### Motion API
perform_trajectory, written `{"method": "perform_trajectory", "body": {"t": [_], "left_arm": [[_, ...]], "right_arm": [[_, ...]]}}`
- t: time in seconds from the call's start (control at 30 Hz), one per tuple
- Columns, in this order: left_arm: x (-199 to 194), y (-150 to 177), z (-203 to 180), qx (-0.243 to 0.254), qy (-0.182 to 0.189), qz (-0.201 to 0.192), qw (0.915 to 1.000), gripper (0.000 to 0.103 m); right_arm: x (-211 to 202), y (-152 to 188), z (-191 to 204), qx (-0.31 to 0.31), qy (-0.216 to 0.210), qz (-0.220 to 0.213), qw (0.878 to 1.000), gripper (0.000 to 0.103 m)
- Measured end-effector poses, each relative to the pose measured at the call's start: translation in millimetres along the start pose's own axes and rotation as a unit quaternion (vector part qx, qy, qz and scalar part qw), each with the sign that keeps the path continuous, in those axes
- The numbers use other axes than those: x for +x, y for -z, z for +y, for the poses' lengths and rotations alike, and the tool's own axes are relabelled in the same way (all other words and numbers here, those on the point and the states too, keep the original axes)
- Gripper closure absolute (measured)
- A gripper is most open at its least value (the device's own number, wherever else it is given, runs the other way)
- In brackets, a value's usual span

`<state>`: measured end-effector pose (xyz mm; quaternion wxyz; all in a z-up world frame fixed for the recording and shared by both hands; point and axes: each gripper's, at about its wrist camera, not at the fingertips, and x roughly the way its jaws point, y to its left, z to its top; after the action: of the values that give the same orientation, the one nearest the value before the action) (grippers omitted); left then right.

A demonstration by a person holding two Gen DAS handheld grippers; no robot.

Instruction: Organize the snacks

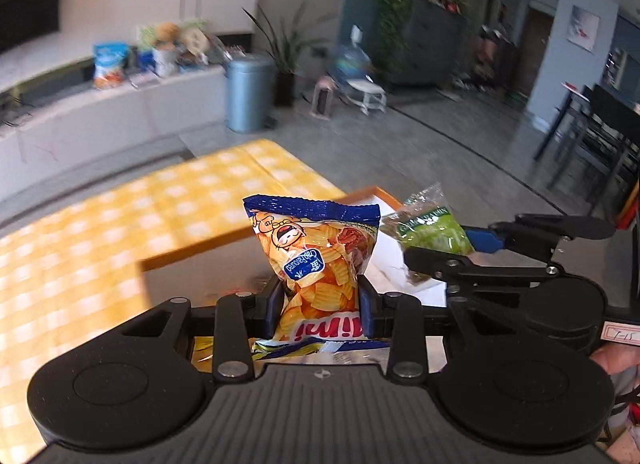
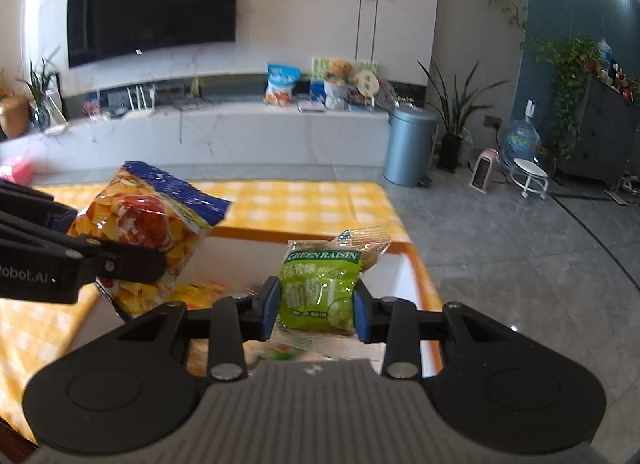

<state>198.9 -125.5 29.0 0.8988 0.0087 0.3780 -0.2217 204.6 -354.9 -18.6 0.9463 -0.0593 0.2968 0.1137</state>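
Note:
My left gripper is shut on an orange and blue chip bag and holds it in the air above the orange-rimmed white tray. My right gripper is shut on a green raisin pack, also held above the tray. In the left wrist view the right gripper holds the raisin pack to the right. In the right wrist view the left gripper holds the chip bag at the left. More snack packets lie in the tray below.
The tray rests on a table with a yellow checked cloth. Beyond the table are a grey floor, a blue bin, a white TV bench with bags on it, potted plants and dark chairs at the right.

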Motion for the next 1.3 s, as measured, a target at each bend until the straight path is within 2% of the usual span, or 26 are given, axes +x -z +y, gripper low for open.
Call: {"method": "perform_trajectory", "body": {"t": [0.2,0.4,0.63,0.87,0.97,1.07,1.13,1.17,1.2,1.3], "left_arm": [[57,-7,-7,0.023,0.007,0.048,0.9985,0.061],[95,1,-3,0.017,0.004,0.099,0.9949,0.061],[116,3,-1,0.014,-0.011,0.116,0.9931,0.061],[124,4,3,0.015,-0.026,0.136,0.9903,0.06],[125,6,3,0.023,-0.032,0.139,0.9896,0.051],[121,6,3,0.026,-0.042,0.136,0.9895,0.043],[114,5,3,0.026,-0.045,0.126,0.9906,0.033],[111,4,3,0.025,-0.044,0.119,0.9915,0.022],[107,3,3,0.026,-0.044,0.115,0.9921,0.016],[97,-1,0,0.034,-0.039,0.111,0.9924,0.016]], "right_arm": [[33,1,-24,-0.021,0.009,0.04,0.999,0.067],[67,5,-28,-0.064,0.002,0.082,0.995,0.067],[95,11,-22,-0.094,0.003,0.112,0.989,0.067],[106,16,-20,-0.102,-0.003,0.137,0.985,0.066],[109,16,-16,-0.112,0.001,0.145,0.983,0.066],[105,13,-14,-0.118,0.003,0.142,0.983,0.061],[101,13,-12,-0.129,0.016,0.135,0.982,0.048],[98,12,-12,-0.134,0.02,0.132,0.982,0.044],[96,12,-12,-0.137,0.022,0.128,0.982,0.038],[86,9,-10,-0.141,0.023,0.123,0.982,0.031]]}}
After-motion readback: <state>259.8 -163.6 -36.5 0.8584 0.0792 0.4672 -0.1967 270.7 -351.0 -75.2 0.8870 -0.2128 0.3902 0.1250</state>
